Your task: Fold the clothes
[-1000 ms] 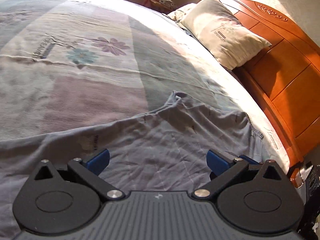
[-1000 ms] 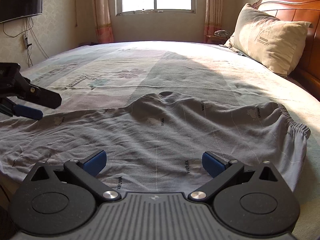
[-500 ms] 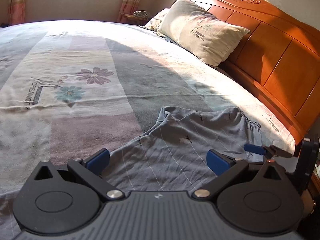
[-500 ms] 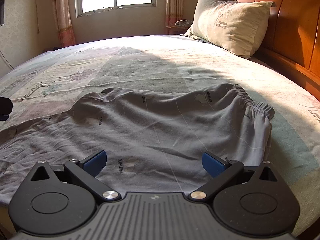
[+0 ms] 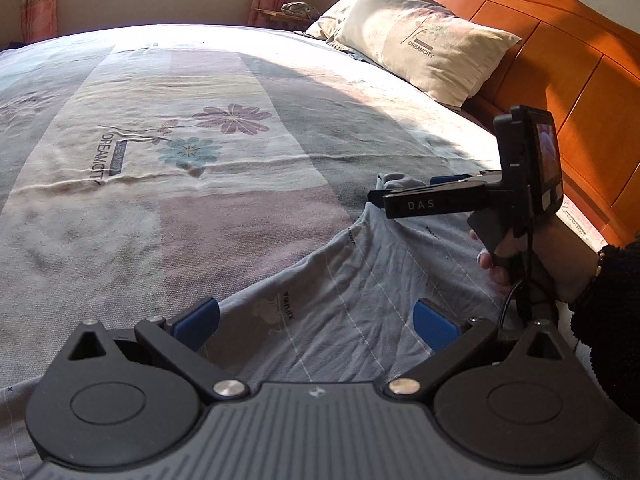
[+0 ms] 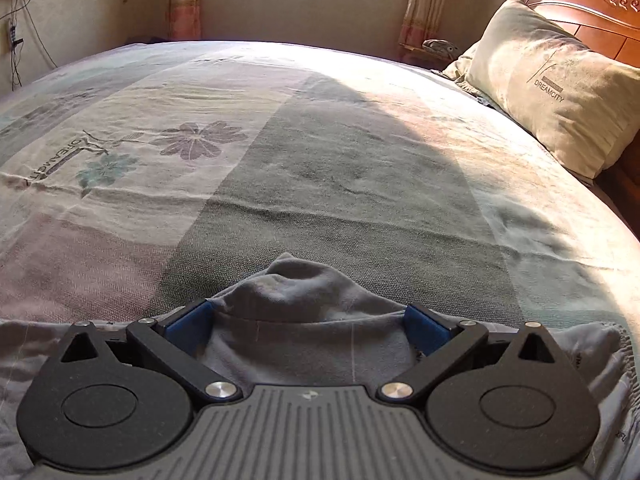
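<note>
The grey trousers (image 5: 360, 280) lie spread at the bed's (image 5: 200, 160) lower right. The right gripper (image 6: 308, 320), jaws released, straddles a raised fold to pinch it; the left gripper (image 5: 316, 320) waits, jaws released.

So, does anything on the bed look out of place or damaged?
Nothing looks damaged. The grey garment lies wrinkled on the bed sheet, with one bunched fold raised between the open right tongs. The pillow leans against the headboard.
</note>
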The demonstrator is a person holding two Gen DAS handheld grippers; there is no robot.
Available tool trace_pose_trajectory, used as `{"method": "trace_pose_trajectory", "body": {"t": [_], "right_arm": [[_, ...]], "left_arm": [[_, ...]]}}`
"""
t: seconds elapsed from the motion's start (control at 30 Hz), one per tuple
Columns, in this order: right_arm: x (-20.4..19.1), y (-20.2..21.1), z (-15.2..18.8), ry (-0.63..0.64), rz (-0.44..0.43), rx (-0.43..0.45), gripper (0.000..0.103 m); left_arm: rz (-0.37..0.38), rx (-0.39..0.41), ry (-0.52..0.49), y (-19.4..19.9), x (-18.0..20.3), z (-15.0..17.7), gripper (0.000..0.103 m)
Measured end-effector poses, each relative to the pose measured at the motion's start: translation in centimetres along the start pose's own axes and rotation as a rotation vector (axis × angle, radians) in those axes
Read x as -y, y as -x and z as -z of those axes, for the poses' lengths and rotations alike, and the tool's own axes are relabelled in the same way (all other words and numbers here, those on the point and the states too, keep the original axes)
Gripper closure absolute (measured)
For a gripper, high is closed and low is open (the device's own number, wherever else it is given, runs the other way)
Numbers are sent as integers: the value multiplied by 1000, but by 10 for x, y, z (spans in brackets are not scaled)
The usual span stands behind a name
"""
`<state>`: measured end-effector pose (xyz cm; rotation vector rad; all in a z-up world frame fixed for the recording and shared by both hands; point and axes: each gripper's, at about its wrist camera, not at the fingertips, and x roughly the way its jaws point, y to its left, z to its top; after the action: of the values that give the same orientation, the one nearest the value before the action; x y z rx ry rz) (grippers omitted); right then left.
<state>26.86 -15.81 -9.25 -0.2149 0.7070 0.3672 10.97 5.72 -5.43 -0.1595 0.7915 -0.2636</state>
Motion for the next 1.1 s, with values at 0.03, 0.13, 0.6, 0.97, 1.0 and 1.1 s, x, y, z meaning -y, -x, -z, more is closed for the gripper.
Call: {"method": "trace_pose_trajectory", "body": {"t": [0.03, 0.13, 0.6, 0.97, 1.0, 1.1], "right_arm": [[1, -3, -4, -7, -2, -9, 0], [4, 1, -11, -1, -5, -22, 0], [24, 1, 3, 79, 86, 27, 0], [51, 27, -12, -70, 10, -10, 0], [52, 34, -7, -87, -5, -13, 0], [44, 61, 19, -73, -54, 16, 0]], "left_arm": [[-2, 3, 0, 1, 0, 0, 1], [6, 24, -1, 7, 1, 0, 1], [9, 0, -16, -2, 3, 5, 1], [15, -1, 1, -4, -2, 4, 1], [29, 9, 6, -3, -2, 3, 1], [101, 29, 39, -1, -4, 1, 1]]}}
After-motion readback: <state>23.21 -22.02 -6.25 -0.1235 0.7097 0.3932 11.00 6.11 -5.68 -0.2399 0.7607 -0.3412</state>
